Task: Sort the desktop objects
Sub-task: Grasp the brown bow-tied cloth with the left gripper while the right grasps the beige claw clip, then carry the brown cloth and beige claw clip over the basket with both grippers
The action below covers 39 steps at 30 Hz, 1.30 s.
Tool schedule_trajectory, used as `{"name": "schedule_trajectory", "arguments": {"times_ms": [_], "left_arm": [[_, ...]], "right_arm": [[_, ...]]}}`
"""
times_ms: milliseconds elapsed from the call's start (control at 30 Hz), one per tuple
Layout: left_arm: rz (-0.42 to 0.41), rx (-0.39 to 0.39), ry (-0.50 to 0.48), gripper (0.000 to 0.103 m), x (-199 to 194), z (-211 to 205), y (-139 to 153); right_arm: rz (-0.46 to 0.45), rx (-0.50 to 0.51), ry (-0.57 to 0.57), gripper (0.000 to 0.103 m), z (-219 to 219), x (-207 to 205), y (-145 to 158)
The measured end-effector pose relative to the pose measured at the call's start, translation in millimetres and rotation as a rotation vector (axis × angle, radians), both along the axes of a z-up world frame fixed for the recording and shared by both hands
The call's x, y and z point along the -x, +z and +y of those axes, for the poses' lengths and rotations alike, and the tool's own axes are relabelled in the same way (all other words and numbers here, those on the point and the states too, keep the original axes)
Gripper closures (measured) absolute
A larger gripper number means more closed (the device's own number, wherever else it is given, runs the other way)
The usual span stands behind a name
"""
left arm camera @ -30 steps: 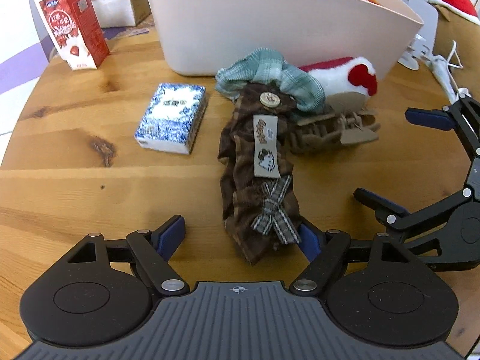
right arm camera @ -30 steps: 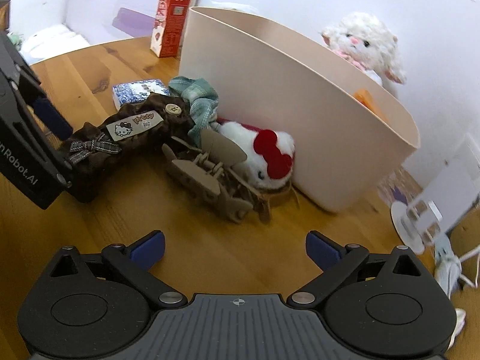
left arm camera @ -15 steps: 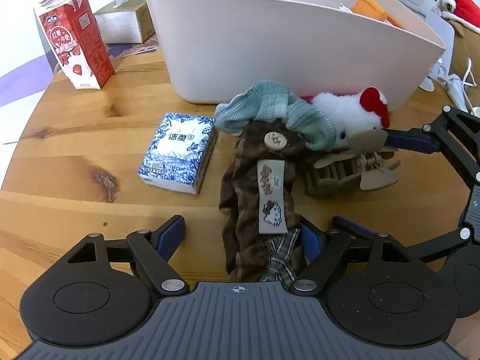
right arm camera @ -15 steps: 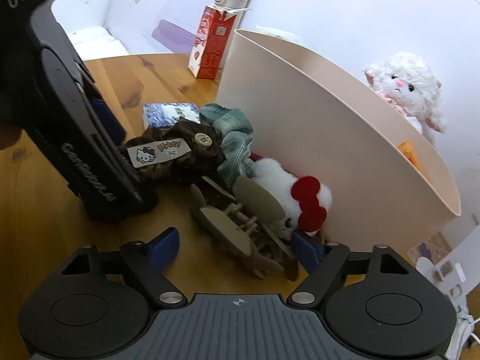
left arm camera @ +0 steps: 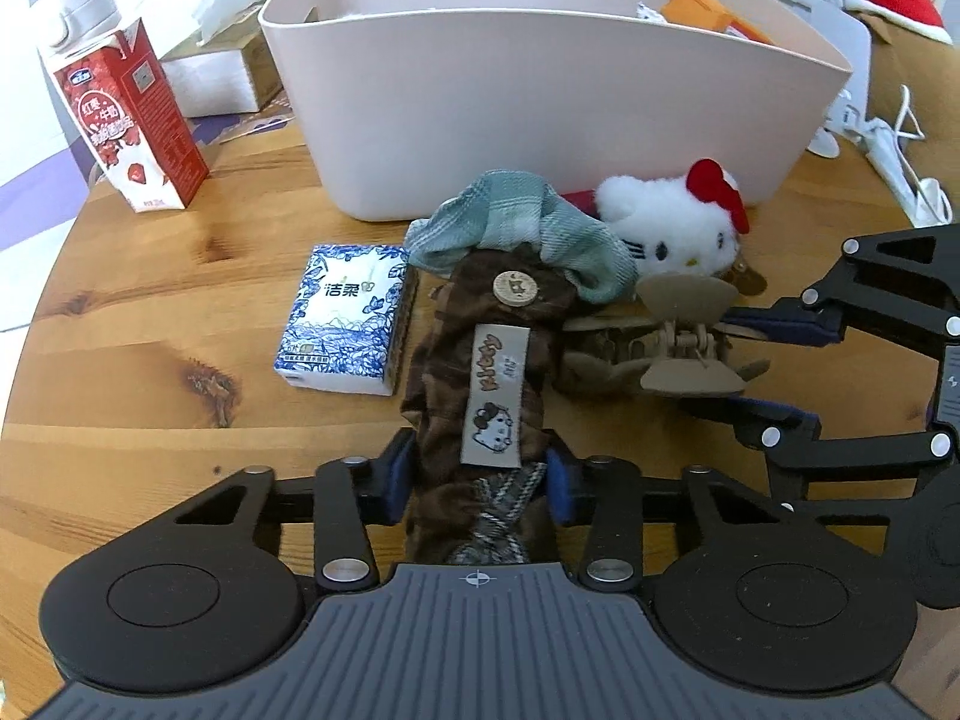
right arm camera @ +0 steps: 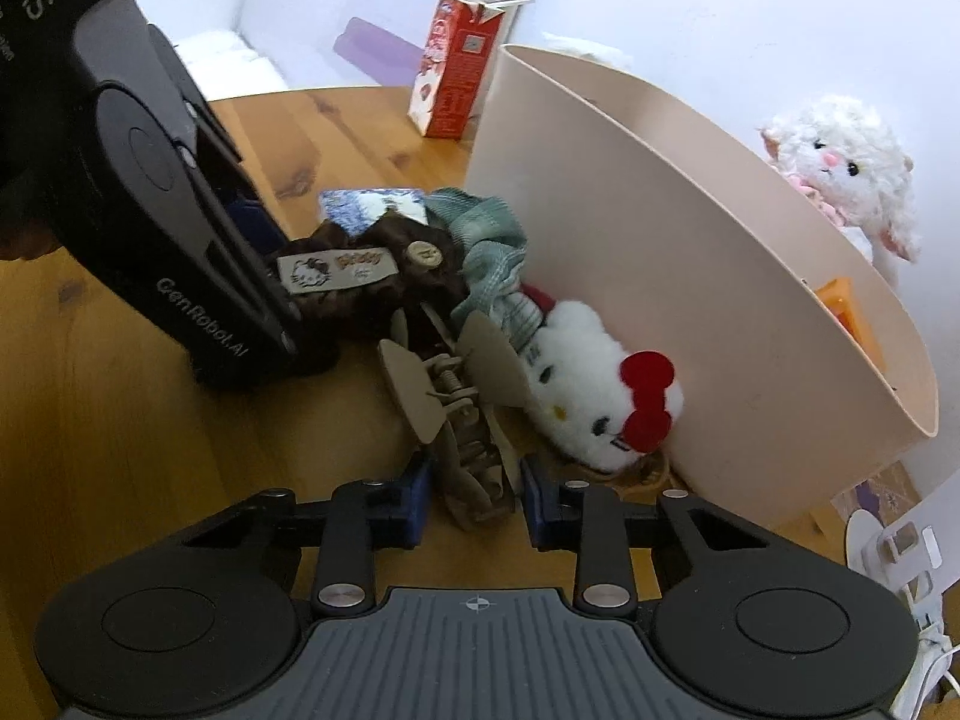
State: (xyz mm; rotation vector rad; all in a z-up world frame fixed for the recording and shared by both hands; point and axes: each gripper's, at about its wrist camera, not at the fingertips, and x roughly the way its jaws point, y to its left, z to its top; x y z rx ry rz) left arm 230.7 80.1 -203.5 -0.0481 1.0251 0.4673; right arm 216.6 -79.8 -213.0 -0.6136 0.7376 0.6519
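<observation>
A brown fabric hair band [left arm camera: 480, 354] with a cat label and a wooden button lies on the wooden table [left arm camera: 150, 396]. My left gripper [left arm camera: 480, 477] is closing on its near end, and both blue pads press the fabric. To its right lies a tan hair claw clip [left arm camera: 684, 354]. My right gripper [right arm camera: 477, 504] is closing on that clip [right arm camera: 468, 450], its pads touching both sides. Seen from the left wrist, the right gripper [left arm camera: 741, 363] reaches in from the right edge. A green plaid scrunchie [left arm camera: 516, 228] and a white cat plush [left arm camera: 672, 228] lie just behind.
A beige bin [left arm camera: 540, 108] holding orange items stands behind the pile. A blue tissue pack [left arm camera: 345, 318] lies left of the band, and a red milk carton [left arm camera: 129, 126] stands at the far left. White cables [left arm camera: 888, 156] trail at the right. A lamb plush [right arm camera: 846, 174] sits beyond the bin.
Both grippers went from wide open to closed around their objects. The left one slid forward along the brown band; the right one moved up to the claw clip.
</observation>
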Motion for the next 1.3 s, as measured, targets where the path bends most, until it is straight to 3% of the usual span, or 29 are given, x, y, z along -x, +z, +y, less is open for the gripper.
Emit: {"name": "schedule_trajectory", "arguments": {"times_ms": [700, 1067, 1300], "left_arm": [[0.001, 0.004, -0.087, 0.069, 43, -6, 14], [-0.037, -0.004, -0.161, 0.069, 64, -21, 37], [-0.071, 0.001, -0.17, 0.069, 69, -20, 57]], "right_arm": [[-0.019, -0.017, -0.079, 0.074, -3, 44, 20], [-0.015, -0.038, -0.149, 0.074, -17, 72, 38], [-0.059, -0.039, -0.179, 0.074, -25, 83, 59]]}}
